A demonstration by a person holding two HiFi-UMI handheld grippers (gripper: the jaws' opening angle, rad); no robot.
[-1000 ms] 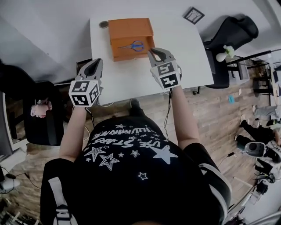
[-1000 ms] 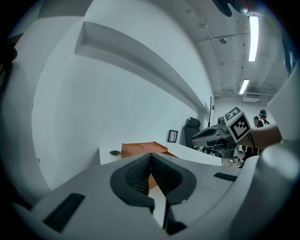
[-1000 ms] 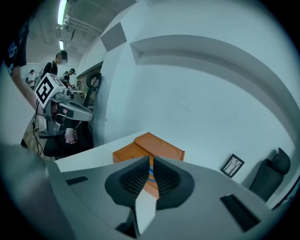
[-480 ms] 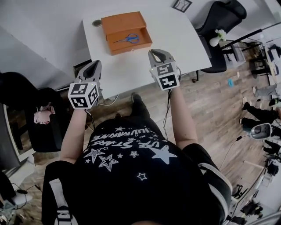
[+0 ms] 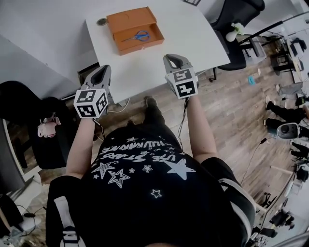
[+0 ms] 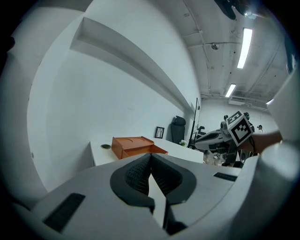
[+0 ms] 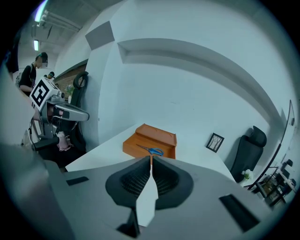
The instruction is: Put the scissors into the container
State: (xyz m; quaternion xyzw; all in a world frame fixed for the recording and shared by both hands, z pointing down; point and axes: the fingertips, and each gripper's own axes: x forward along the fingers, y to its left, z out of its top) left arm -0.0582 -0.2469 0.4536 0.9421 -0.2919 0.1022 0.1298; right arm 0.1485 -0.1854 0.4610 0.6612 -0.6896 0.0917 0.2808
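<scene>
Table [image 5: 193,34], white, stands against a white wall on wood-plank floor [image 5: 231,111], with a black chair [image 5: 236,12] at its right end. The orange container [image 5: 126,21] sits on it. The scissors [image 5: 136,35] lie inside, long axis along the container's length, blue handles to my right, blades pointing left. My left gripper [image 5: 103,68] and right gripper [image 5: 172,58] hang near the table's front edge, jaws pressed together on nothing. In my left gripper view the container's wall hides the scissors. A round thing [image 5: 101,21] beside the container is too small to name.
</scene>
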